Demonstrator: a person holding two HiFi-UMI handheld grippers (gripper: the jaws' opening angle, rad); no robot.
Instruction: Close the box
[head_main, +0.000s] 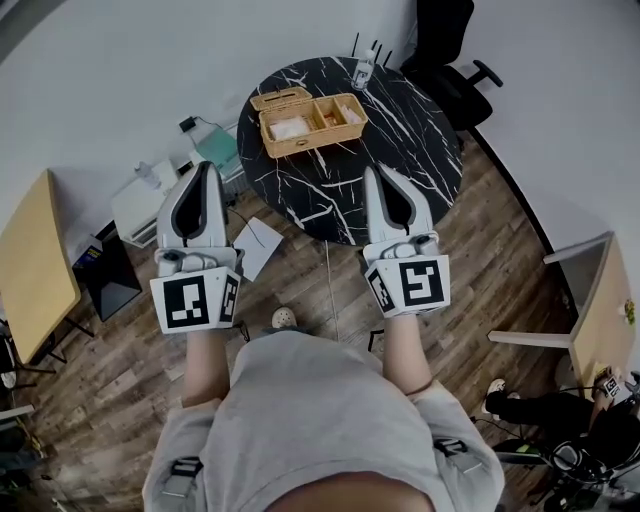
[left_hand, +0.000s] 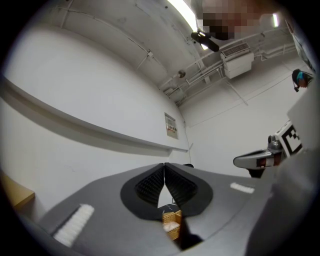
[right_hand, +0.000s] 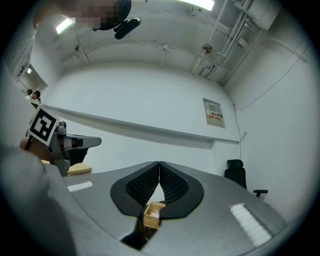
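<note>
A woven box (head_main: 310, 122) stands open on the round black marble table (head_main: 400, 150), its lid (head_main: 281, 97) lying back to the left and its compartments showing. Both grippers hang well short of the table, over the wooden floor. My left gripper (head_main: 207, 168) points at the table's left edge, jaws together with nothing between them. My right gripper (head_main: 378, 172) reaches the table's near edge and is likewise shut and empty. Below the closed jaws a sliver of the box (left_hand: 171, 223) shows in the left gripper view, and the box (right_hand: 153, 215) again in the right gripper view.
A small bottle (head_main: 363, 70) stands at the table's far edge, with a black office chair (head_main: 450, 60) behind it. A white cabinet (head_main: 145, 200) and papers (head_main: 255, 245) lie left of the table. Wooden tables (head_main: 35, 265) (head_main: 600, 310) flank the floor on both sides.
</note>
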